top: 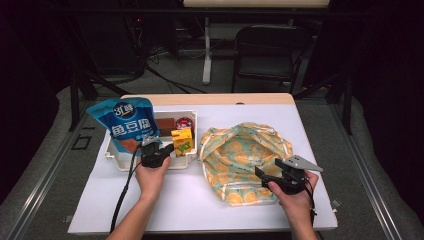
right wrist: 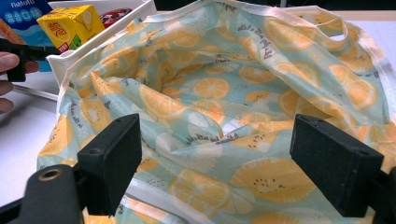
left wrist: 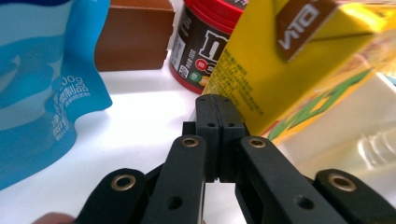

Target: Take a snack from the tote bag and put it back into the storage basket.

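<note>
My left gripper (top: 161,149) hangs over the front edge of a white tray (top: 118,165), its jaws shut with nothing between them. In the left gripper view the shut tips (left wrist: 215,106) point at a yellow juice carton (left wrist: 289,70), a little short of it. Beyond stand a red-lidded chocolate jar (left wrist: 205,46) and a brown box (left wrist: 133,37), with a blue snack pouch (left wrist: 37,93) on the left. My right gripper (top: 268,170) is open at the front right rim of an orange-slice patterned cloth bag (top: 240,150). Its pads (right wrist: 112,161) stand wide before the bag's open mouth (right wrist: 219,107).
The tray holds the blue pouch (top: 125,122), brown box (top: 164,123), jar (top: 184,122) and carton (top: 182,141). The white table top (top: 200,200) has bare room in front of tray and bag. A dark chair (top: 265,50) stands behind the table.
</note>
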The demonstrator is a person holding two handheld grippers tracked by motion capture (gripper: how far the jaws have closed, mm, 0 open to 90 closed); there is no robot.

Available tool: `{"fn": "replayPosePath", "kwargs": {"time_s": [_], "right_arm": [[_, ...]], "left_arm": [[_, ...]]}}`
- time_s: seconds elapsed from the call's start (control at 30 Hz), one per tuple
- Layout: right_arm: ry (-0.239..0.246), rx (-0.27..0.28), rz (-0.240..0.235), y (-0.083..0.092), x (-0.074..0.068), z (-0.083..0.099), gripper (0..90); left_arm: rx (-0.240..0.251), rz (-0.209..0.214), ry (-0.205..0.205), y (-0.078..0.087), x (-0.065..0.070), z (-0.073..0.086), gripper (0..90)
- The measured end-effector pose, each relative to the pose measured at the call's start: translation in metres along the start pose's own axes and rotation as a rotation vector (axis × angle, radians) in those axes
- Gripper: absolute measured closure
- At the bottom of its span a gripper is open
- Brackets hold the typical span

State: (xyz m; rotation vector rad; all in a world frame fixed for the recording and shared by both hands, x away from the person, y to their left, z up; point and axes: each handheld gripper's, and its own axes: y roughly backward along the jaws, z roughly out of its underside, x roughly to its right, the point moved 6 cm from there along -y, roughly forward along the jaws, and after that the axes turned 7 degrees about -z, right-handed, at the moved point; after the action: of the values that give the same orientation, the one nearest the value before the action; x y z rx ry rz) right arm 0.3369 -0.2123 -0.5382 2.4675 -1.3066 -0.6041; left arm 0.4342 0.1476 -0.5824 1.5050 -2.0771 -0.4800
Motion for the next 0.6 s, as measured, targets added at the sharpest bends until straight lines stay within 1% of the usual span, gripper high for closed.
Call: {"fn": "replayPosePath", "kwargs": {"time_s": [0.07, 0.1, 0.17, 0.2, 0.33, 0.4, 0.5, 0.57, 0.6], "right_arm": [[0.001, -0.003, 0.0, 0.001, 0.001, 0.0, 16.2], [-0.001, 0.001, 0.002, 0.001, 0.001, 0.0, 16.2], [-0.003, 0.001, 0.004, 0.001, 0.003, 0.0, 16.2], [-0.004, 0.004, 0.005, 0.001, 0.003, 0.0, 16.2], [0.001, -0.003, 0.01, 0.002, 0.006, 0.001, 16.2], [0.006, -0.004, 0.014, 0.003, 0.006, 0.001, 16.1], [0.014, -0.005, 0.021, 0.003, 0.007, 0.001, 16.0], [0.015, -0.003, 0.023, 0.003, 0.007, 0.001, 15.8], [0.014, 0.001, 0.024, 0.003, 0.008, 0.001, 15.7]], "left_arm": [[-0.003, -0.008, -0.018, 0.006, -0.001, 0.0, 90.0], [0.004, -0.009, -0.022, 0.008, -0.001, -0.001, 90.0], [0.023, -0.018, -0.044, 0.016, -0.001, -0.002, 90.0], [0.033, -0.018, -0.046, 0.02, -0.001, -0.002, 89.9], [0.067, -0.021, -0.057, 0.037, -0.003, -0.003, 83.1], [0.075, -0.006, -0.063, 0.043, -0.004, -0.002, 77.1], [0.102, 0.0, -0.075, 0.053, -0.006, -0.001, 66.8], [0.121, 0.008, -0.07, 0.061, -0.007, 0.001, 56.9], [0.124, 0.017, -0.069, 0.064, -0.007, 0.002, 49.8]]}}
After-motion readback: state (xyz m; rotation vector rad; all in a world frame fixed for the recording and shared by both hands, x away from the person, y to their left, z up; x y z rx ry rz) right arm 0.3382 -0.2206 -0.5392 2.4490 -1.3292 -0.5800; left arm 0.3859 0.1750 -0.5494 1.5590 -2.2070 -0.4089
